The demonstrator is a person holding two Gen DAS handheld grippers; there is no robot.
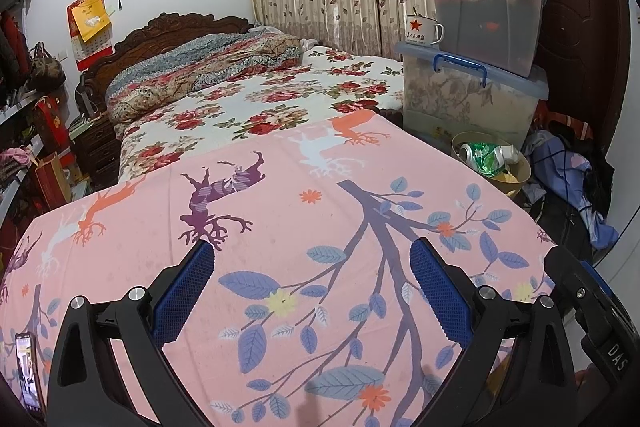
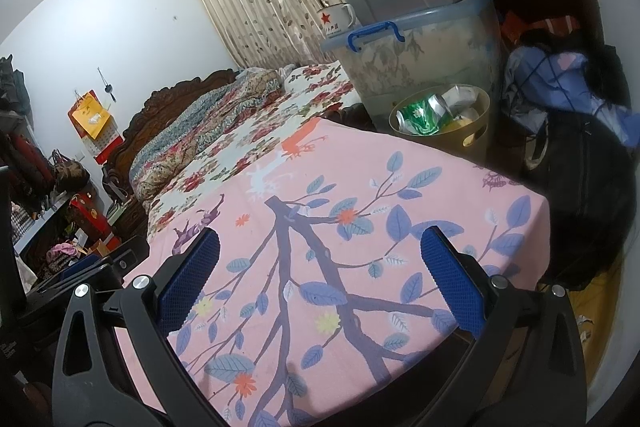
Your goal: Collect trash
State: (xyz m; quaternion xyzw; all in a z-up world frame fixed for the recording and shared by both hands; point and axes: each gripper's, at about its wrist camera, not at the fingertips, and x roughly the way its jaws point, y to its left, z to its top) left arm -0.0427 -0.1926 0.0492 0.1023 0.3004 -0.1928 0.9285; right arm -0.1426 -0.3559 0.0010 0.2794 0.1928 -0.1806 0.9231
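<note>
A gold waste bin [image 1: 516, 179] stands on the floor past the far right corner of the pink tree-print tablecloth [image 1: 304, 227]; it holds a crushed green can [image 1: 482, 155] and other wrappers. The bin also shows in the right wrist view [image 2: 472, 139] with the green can [image 2: 420, 115] inside. My left gripper [image 1: 312, 267] is open and empty above the cloth. My right gripper [image 2: 320, 255] is open and empty above the same cloth [image 2: 360, 187]. The right gripper's body shows at the right edge of the left wrist view [image 1: 592, 307].
Stacked clear storage boxes [image 1: 472, 99] with an enamel mug [image 1: 424, 31] stand behind the bin. A floral bed [image 1: 260, 99] lies beyond the table. Clothes and a dark bag [image 2: 580, 167] lie on the floor at right. A phone [image 1: 28, 375] sits at the left. Shelves [image 1: 24, 131] line the left wall.
</note>
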